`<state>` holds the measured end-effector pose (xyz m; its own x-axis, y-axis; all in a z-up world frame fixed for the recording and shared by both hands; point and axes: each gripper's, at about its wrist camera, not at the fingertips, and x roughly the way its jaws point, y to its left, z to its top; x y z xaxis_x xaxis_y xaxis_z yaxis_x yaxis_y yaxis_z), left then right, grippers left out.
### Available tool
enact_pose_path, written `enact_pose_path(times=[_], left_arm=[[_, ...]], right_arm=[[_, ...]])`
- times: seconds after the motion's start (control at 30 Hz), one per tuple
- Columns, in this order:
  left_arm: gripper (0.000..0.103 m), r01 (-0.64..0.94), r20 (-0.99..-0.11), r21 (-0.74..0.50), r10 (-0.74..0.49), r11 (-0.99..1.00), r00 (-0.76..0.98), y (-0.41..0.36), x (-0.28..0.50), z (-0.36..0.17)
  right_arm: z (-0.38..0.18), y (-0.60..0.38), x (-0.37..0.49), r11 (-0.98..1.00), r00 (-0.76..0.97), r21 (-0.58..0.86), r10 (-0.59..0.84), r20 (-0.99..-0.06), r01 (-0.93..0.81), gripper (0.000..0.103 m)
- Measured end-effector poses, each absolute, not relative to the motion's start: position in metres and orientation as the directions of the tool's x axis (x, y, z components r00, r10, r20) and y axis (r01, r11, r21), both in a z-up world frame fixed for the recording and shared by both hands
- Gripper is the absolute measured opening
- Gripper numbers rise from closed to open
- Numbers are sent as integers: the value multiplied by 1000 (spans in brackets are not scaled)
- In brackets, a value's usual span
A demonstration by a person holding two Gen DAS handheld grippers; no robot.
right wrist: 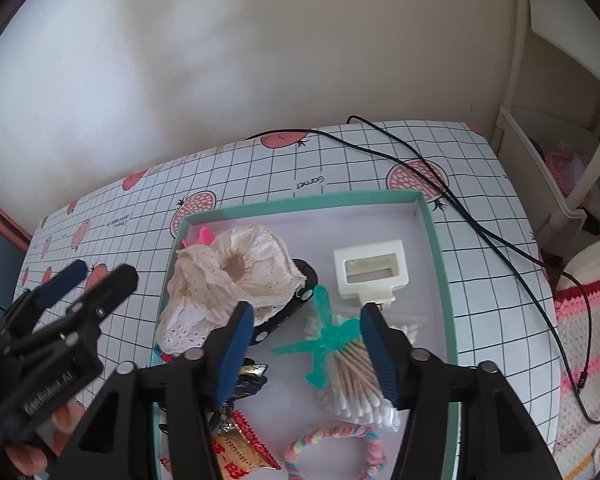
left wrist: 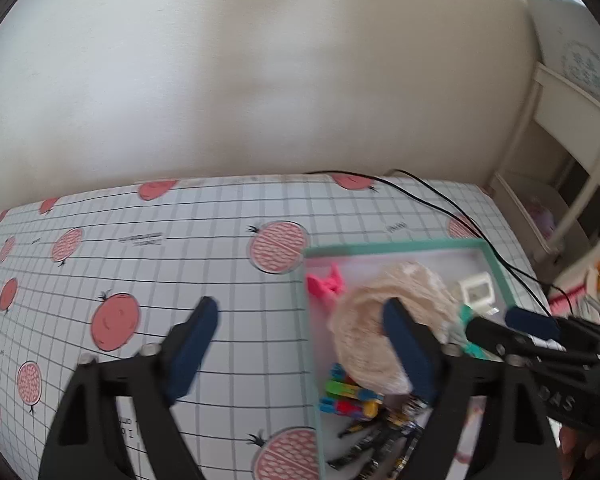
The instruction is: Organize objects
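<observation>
Cotton swabs (right wrist: 358, 376), a bagged bundle with its long axis running from 6 toward 12 o'clock, are lying directly beneath the right claw (right wrist: 308, 344), whose jaws are standing apart and empty on either side of it. A teal plastic dragonfly (right wrist: 324, 336) is resting across the bundle's far end. Both are sitting inside a teal-rimmed tray (right wrist: 436, 240) on the worktop (right wrist: 380, 148), together with a cream lace scrunchie (right wrist: 236, 280) at 10 o'clock, a white clip (right wrist: 374, 270) at 1 o'clock, a pastel braided hair tie (right wrist: 336, 448) and a snack packet (right wrist: 244, 448) at 6 o'clock. The left claw (left wrist: 300, 344), also apart and empty, is hovering over the tray's left rim, farther from the swabs.
</observation>
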<state>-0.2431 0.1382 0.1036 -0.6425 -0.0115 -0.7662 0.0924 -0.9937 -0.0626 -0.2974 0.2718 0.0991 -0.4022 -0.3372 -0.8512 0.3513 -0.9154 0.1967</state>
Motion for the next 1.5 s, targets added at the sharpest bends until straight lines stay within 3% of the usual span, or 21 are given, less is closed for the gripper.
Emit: enact_pose_path(times=[0.1, 0.4, 0.6, 0.97, 1.5], left_arm=[[98, 123, -759, -70, -28, -990, -650, 128, -243, 104], [100, 191, -747, -83, -66, -978, -662, 111, -243, 104], [101, 218, -736, -108, -70, -970, -673, 100, -241, 109], [101, 221, -741, -44, -116, -974, -661, 94, -225, 125], [101, 276, -680, -57, -165, -960, -714, 91, -139, 186]], right_arm=[[99, 270, -296, -914, -406, 195, -339, -849, 355, 74], [100, 264, -294, -908, -413, 209, -359, -837, 364, 103], [103, 258, -291, -900, -418, 223, -378, -826, 375, 103], [118, 236, -273, -893, -450, 161, -358, -818, 420, 103], [191, 252, -198, -901, -555, 181, -391, -734, 395, 103]])
